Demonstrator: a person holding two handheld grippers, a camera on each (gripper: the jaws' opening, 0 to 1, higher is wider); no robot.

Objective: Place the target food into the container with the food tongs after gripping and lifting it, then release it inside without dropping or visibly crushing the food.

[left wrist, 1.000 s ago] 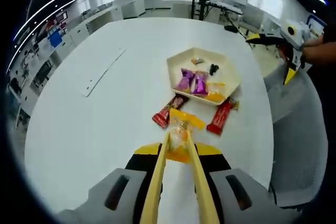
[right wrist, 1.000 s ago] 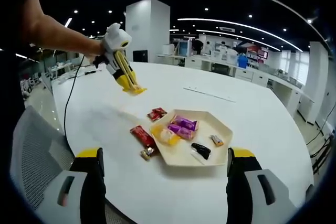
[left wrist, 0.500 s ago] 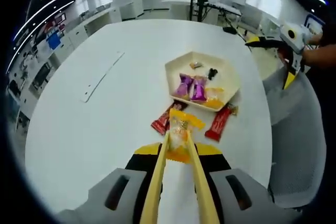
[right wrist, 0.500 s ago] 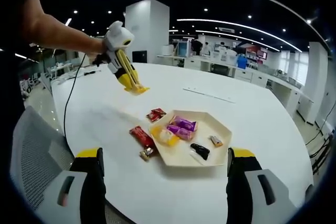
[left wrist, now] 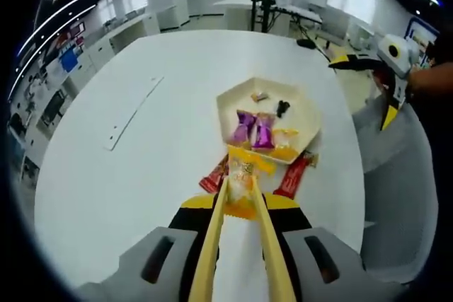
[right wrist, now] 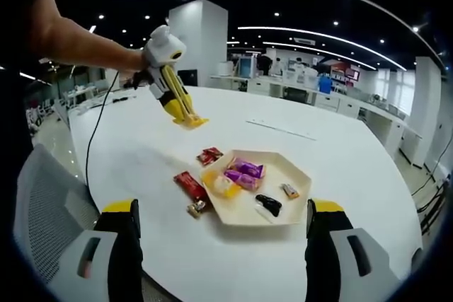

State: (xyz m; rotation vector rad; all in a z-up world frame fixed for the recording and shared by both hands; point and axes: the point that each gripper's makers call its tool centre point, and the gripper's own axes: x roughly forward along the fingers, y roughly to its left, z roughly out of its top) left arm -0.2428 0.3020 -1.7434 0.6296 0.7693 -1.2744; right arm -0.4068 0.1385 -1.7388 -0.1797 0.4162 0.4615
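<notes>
my left gripper (left wrist: pixel 241 189) has its long yellow tongs (left wrist: pixel 212 245) pinched nearly together on a yellow snack packet (left wrist: pixel 244 175), which sits between the tips and is lifted clear of the white table (left wrist: pixel 127 175). in the right gripper view the same packet (right wrist: pixel 190 122) hangs at the end of the tongs (right wrist: pixel 175 97), up in the air and off to one side of the tray, with my hand (right wrist: pixel 141 68) behind the tool.

the tray (left wrist: pixel 306 106) is a pale six-sided dish resting on the table just beyond the packet in the left gripper view. inside it lie two purple wrapped sweets (left wrist: pixel 251 129) side by side, a yellow packet (left wrist: pixel 283 139) near the closer rim, a small black piece (left wrist: pixel 282 109) and a tiny orange-and-white sweet (left wrist: pixel 260 96) toward the far side. in the right gripper view the tray (right wrist: pixel 301 175) shows the same mix.

two red bars lie on the table outside the tray: one red bar (left wrist: pixel 294 175) against the near rim, and another red wrapper (left wrist: pixel 212 175) beside it, partly hidden by the packet i hold. in the right gripper view the long red bar (right wrist: pixel 188 184) lies along the tray's edge, with a small brown sweet (right wrist: pixel 196 207) at its end.

my right gripper (right wrist: pixel 223 245) holds nothing, its two jaws spread wide with the tray seen between them. a grey mesh chair (right wrist: pixel 49 203) stands by the table edge.
</notes>
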